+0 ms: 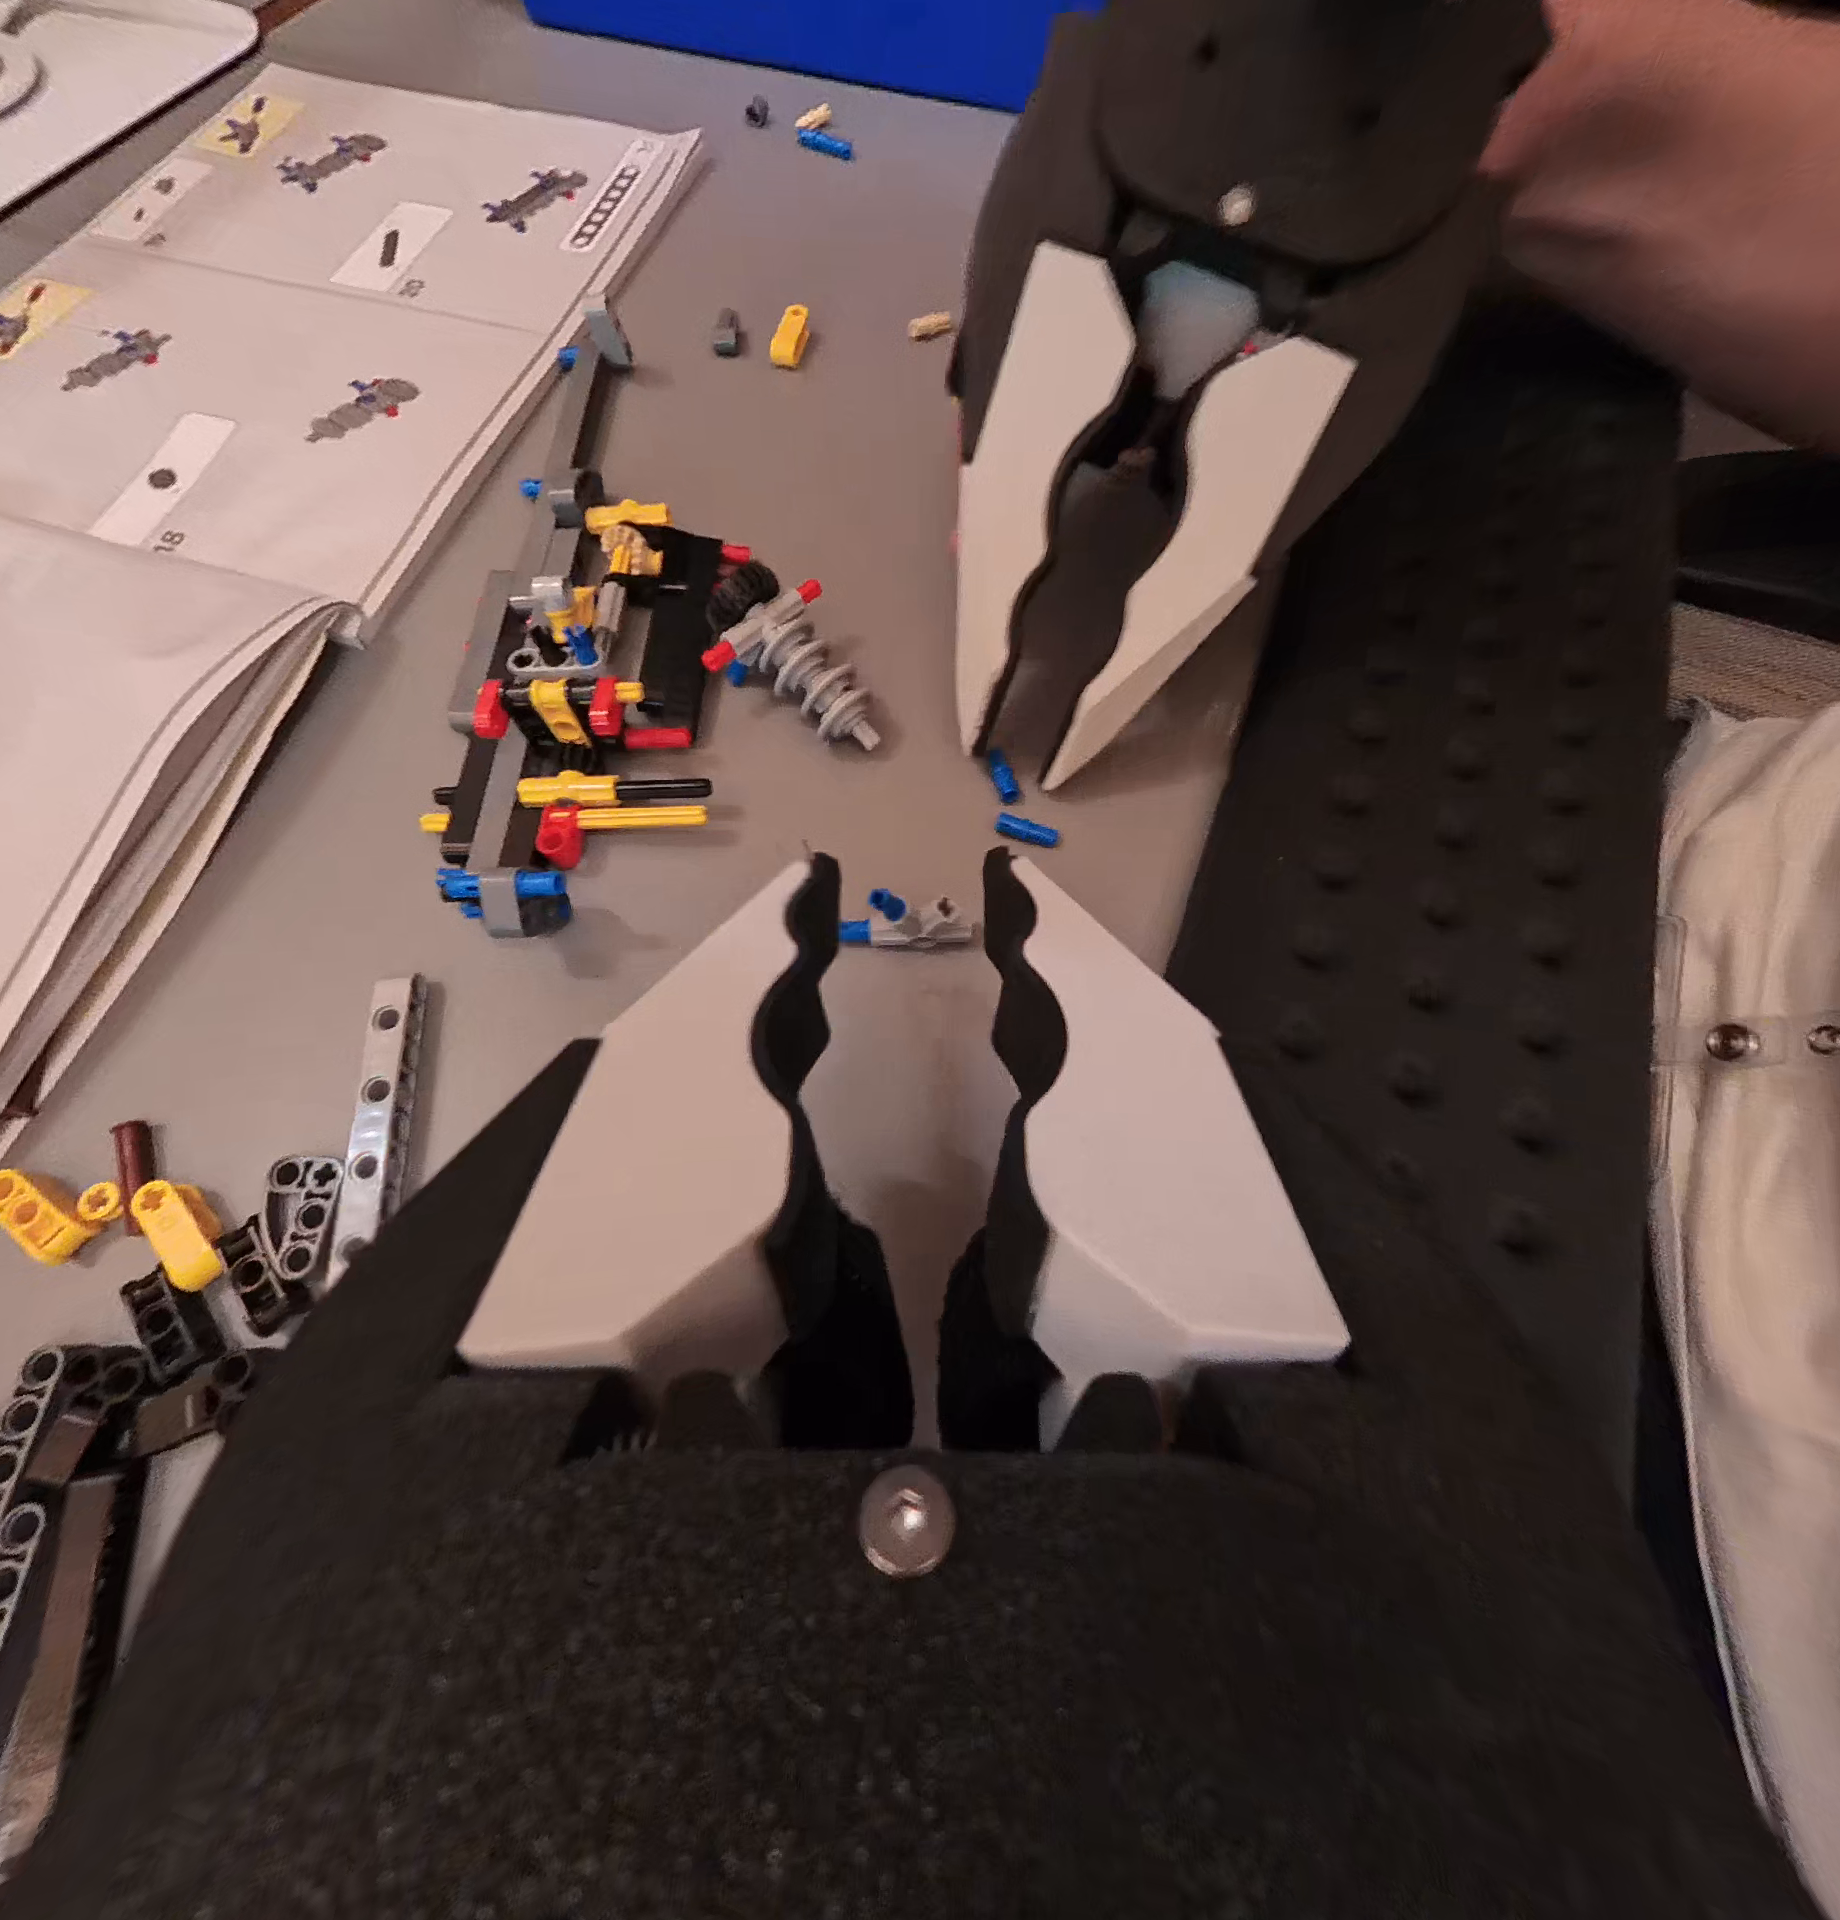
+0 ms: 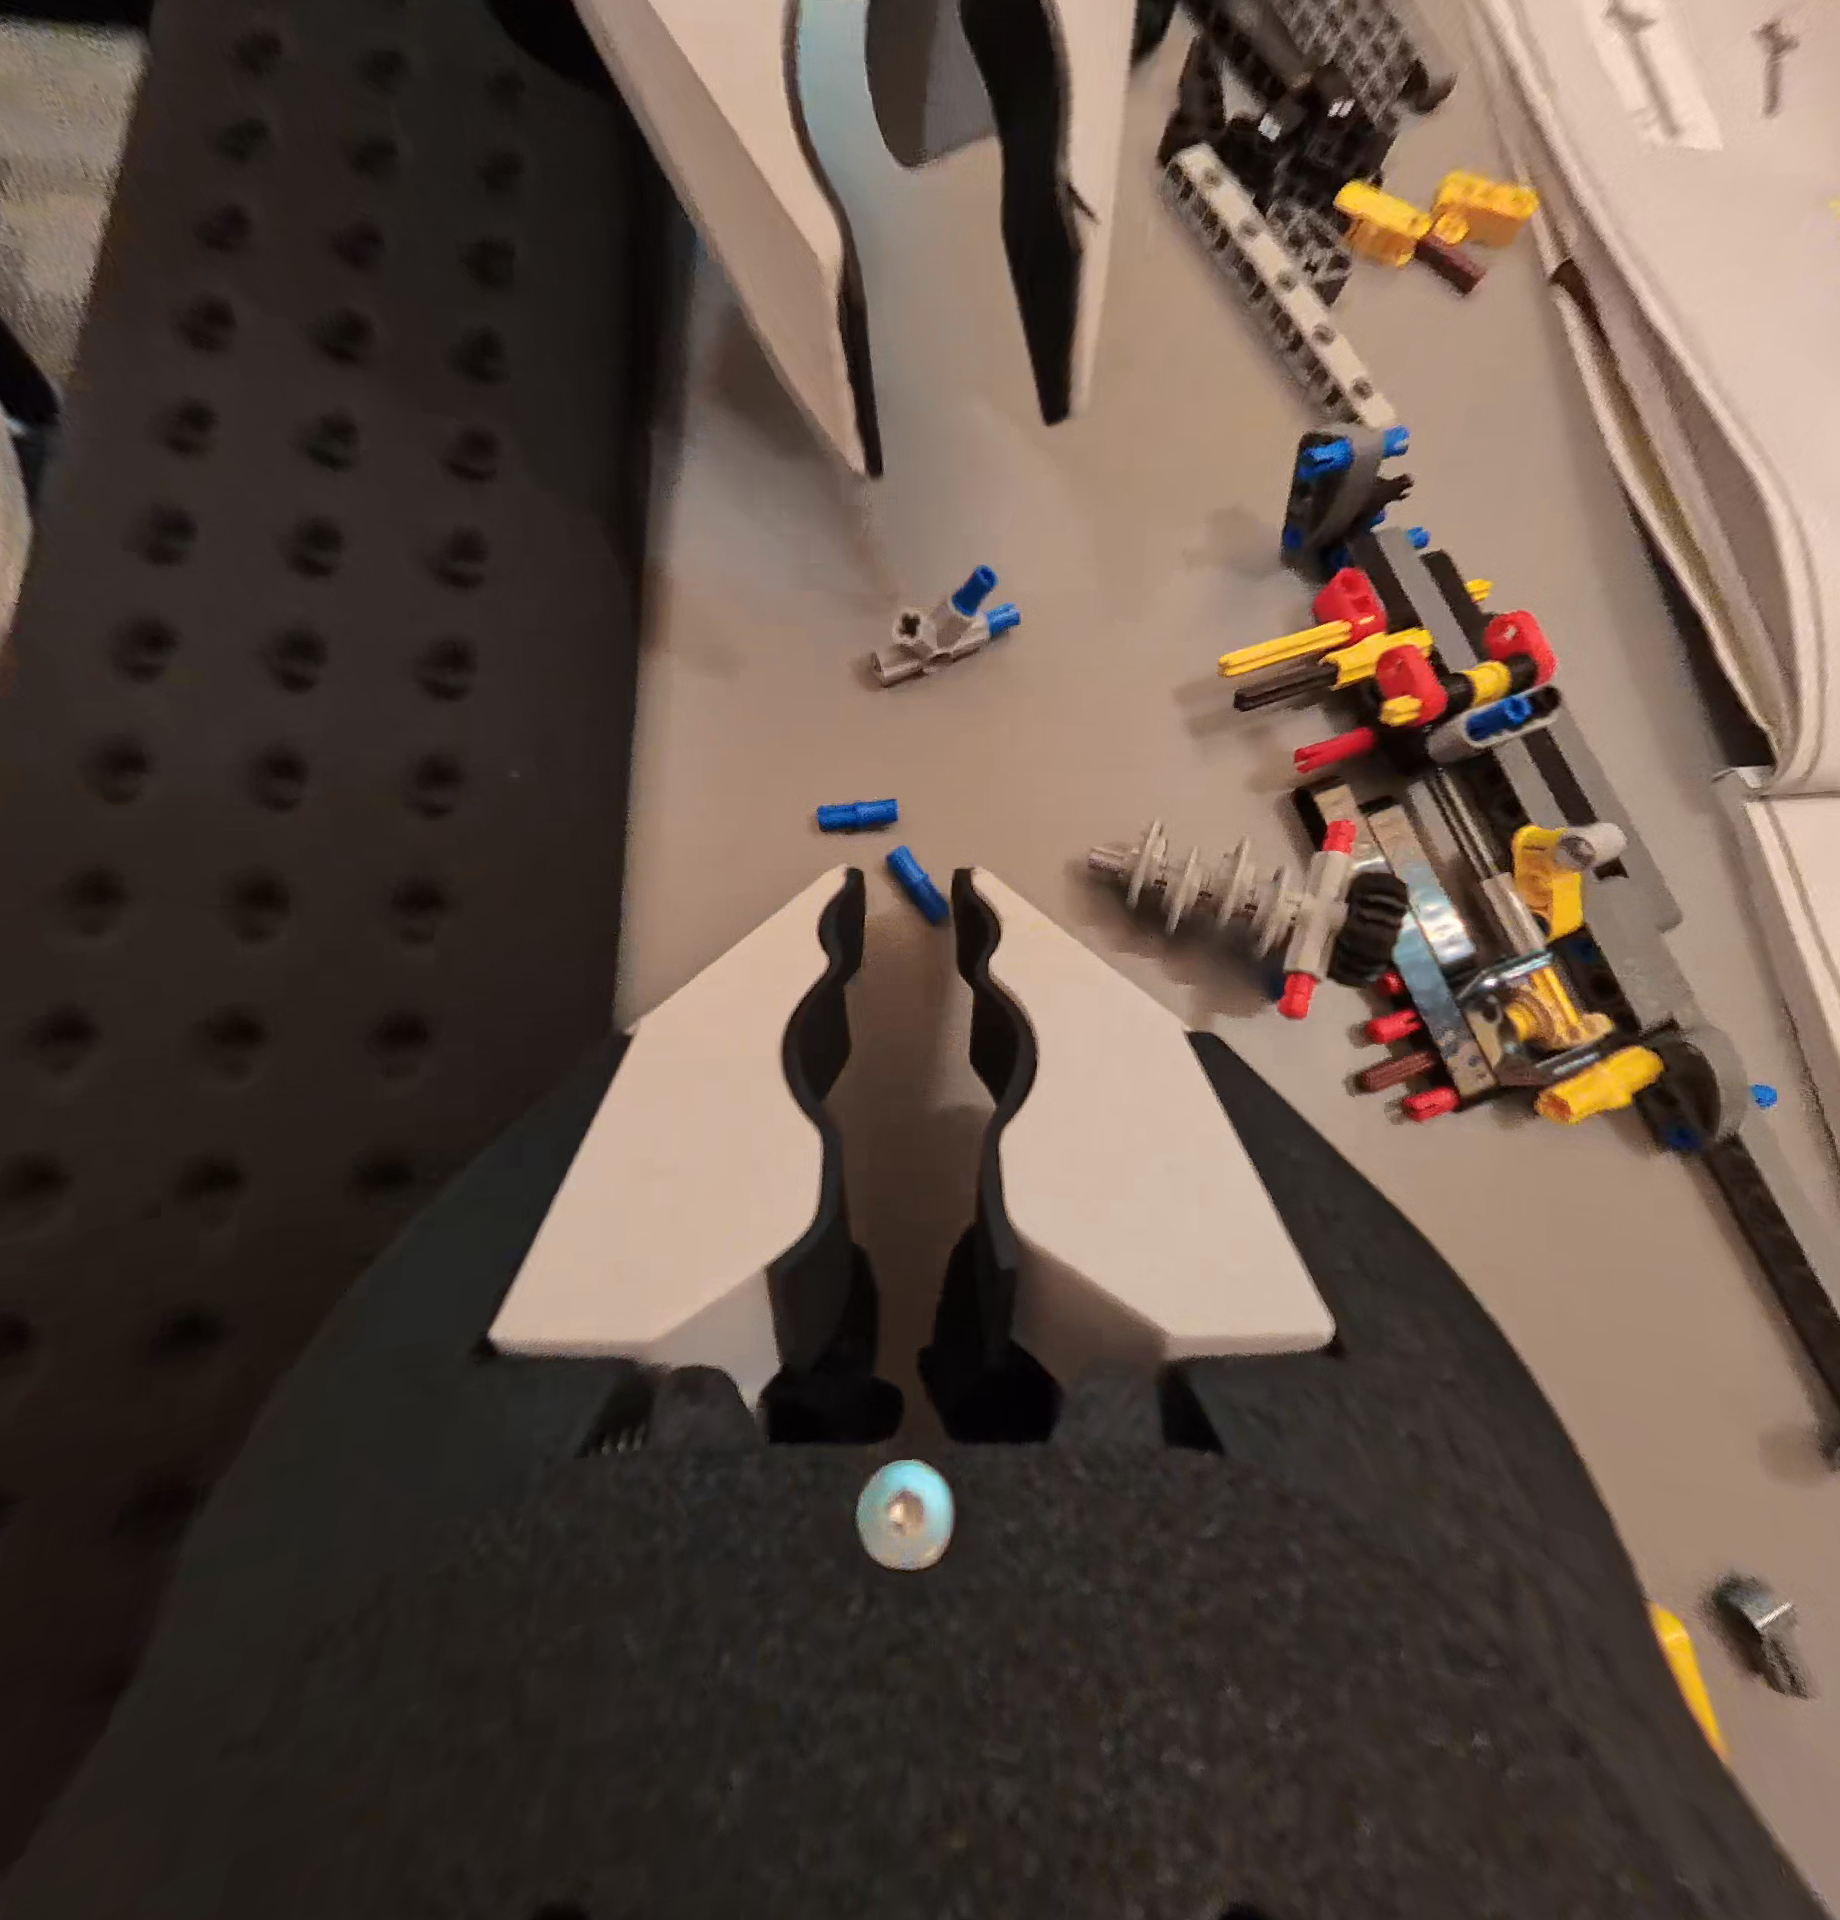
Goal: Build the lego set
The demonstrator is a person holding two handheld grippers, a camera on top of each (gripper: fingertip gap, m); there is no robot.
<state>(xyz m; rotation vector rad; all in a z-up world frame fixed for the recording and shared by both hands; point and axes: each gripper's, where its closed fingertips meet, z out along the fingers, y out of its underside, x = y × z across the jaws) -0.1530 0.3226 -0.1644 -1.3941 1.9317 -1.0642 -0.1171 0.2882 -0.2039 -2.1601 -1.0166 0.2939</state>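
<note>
A half-built lego assembly (image 1: 573,686) of black and grey beams, yellow and red connectors and blue pins is seen lying on a grey table (image 1: 874,436), just right of an open instruction booklet (image 1: 272,343), with a grey screw-shaped part (image 1: 817,665) at its right side. The left gripper (image 1: 911,868) is held with its jaws parted and empty, a small grey connector (image 1: 921,923) carrying blue pins framed just beyond its tips. The right gripper (image 2: 905,883) is likewise spread and empty, lowered over 1 of 2 loose blue pins (image 2: 916,883), the other blue pin (image 2: 857,815) lying just beyond. The pieces are judged light, rigid and smooth-sided, so a pin is likely to roll or flip unless pinched squarely across its middle; the connector is best taken by its flat grey body, pins left free. The assembly looks stiff yet liable to shed parts, and is best held by its long beams. Spare beams and yellow connectors (image 1: 95,1216) are heaped at the near left.
</note>
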